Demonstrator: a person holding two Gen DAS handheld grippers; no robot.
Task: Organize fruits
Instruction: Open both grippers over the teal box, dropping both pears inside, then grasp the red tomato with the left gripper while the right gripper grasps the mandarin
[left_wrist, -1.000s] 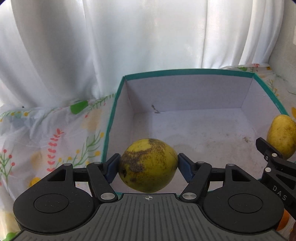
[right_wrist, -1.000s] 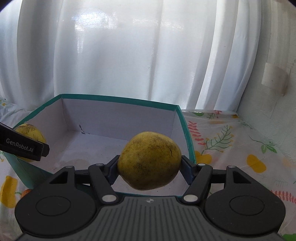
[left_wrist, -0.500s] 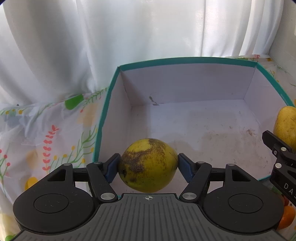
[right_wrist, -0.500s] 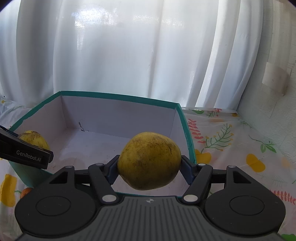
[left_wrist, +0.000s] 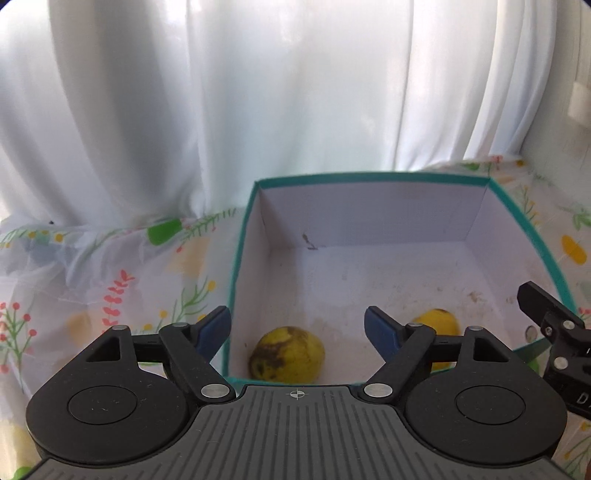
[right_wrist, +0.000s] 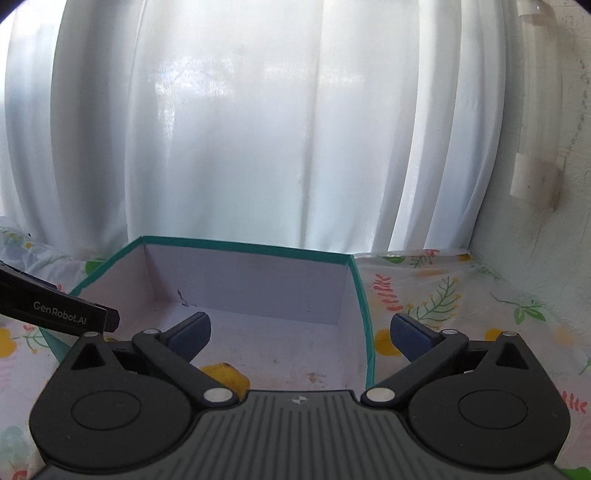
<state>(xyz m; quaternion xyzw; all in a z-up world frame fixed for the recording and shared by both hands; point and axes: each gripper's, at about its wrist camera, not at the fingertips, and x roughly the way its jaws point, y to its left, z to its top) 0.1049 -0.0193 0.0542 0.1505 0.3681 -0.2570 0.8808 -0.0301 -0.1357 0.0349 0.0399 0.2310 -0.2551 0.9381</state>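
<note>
Two yellow fruits lie on the floor of the teal-rimmed box (left_wrist: 369, 176), both free of the tongs.

Left gripper (left_wrist: 297, 332): its jaws have just been opening and now stand apart, with nothing pressed between the blue pads. The blotched fruit (left_wrist: 287, 353) (brown patch on its left face) sits on the box floor just beyond and below the gap between the fingers, near the front wall. The second fruit (left_wrist: 437, 325) lies to the right of it, partly hidden behind the right finger, and is blurred.

Right gripper (right_wrist: 301, 330): its jaws have likewise just been opening and now stand wide, empty. In this view only the top of one yellow fruit (right_wrist: 225, 373) shows, low between the fingers and toward the left finger, at the edge of the gripper body. The box's right wall runs beside the right finger.

A floral tablecloth (right_wrist: 461, 295) covers the surface around the box; a white curtain (left_wrist: 258, 92) hangs behind it.
</note>
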